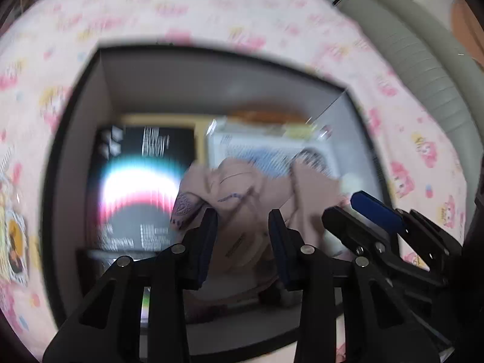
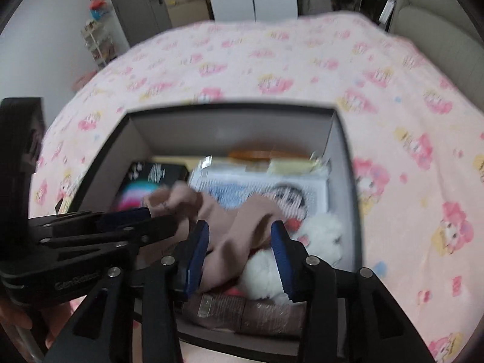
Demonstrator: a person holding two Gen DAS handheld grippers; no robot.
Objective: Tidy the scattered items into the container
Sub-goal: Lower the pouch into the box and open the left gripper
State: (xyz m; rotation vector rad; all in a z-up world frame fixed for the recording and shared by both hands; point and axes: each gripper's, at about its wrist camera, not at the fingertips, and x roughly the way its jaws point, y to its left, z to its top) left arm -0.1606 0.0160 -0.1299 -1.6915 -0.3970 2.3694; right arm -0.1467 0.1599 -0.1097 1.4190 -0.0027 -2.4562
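A black open box (image 1: 75, 127) (image 2: 348, 157) sits on the pink patterned bedspread. Inside lie a black printed carton (image 1: 136, 187) (image 2: 151, 178), a white packet with a blue print (image 1: 272, 151) (image 2: 242, 187), an orange item at the back (image 2: 260, 153), a white fluffy toy (image 2: 320, 236) and a beige cloth (image 1: 242, 193) (image 2: 230, 220). My left gripper (image 1: 243, 242) is open just over the beige cloth, jaws on either side of it. My right gripper (image 2: 240, 257) is open, jaws astride the same cloth. Each gripper shows in the other's view: the right (image 1: 363, 214), the left (image 2: 133, 220).
The pink bedspread (image 2: 272, 60) surrounds the box. A colourful packet (image 1: 15, 236) lies left of the box. A grey-green sofa (image 1: 423, 69) stands beyond the bed's right edge. A brown wrapped pack (image 2: 242, 314) lies at the box's near wall. Cabinets stand at the room's back.
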